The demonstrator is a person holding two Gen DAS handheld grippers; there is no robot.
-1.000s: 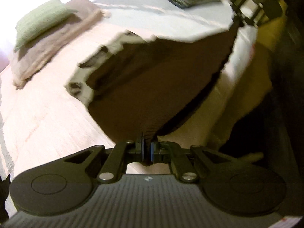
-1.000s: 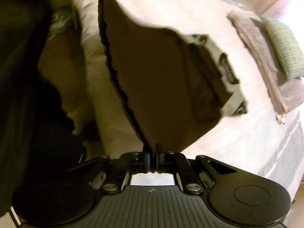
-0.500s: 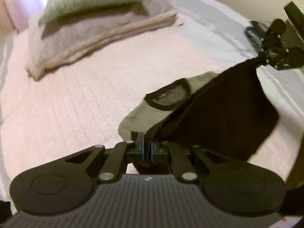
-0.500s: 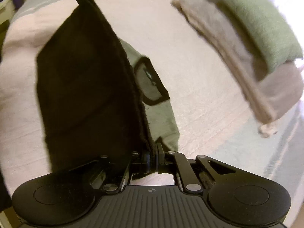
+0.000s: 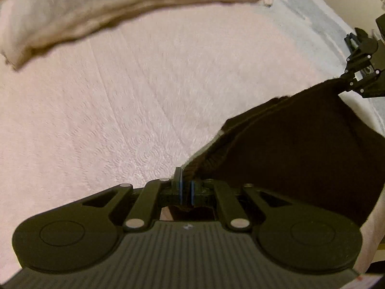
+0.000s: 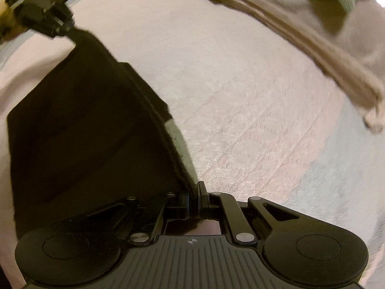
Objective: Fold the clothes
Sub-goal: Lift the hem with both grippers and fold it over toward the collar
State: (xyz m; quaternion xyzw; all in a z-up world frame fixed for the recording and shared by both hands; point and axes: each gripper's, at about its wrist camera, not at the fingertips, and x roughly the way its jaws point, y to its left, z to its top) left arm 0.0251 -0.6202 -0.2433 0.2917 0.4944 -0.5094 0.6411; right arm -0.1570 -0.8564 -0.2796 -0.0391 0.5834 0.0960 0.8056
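Warm dim light, blurred fisheye edges.

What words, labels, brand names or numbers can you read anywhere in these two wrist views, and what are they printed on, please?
None can be read.
Left gripper: a small pale mark on its ribbed body, too small to read.
Right gripper: a small round crosshair symbol on its body, no lettering.
Dark garment, held by both grippers: no print or tag shows; a grey-green strip at its edge bears no legible text.
Pink bedspread: plain.

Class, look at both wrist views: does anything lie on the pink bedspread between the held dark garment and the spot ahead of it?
Nothing visible does. The dark garment hangs between both grippers; the bedspread ahead shows bare.
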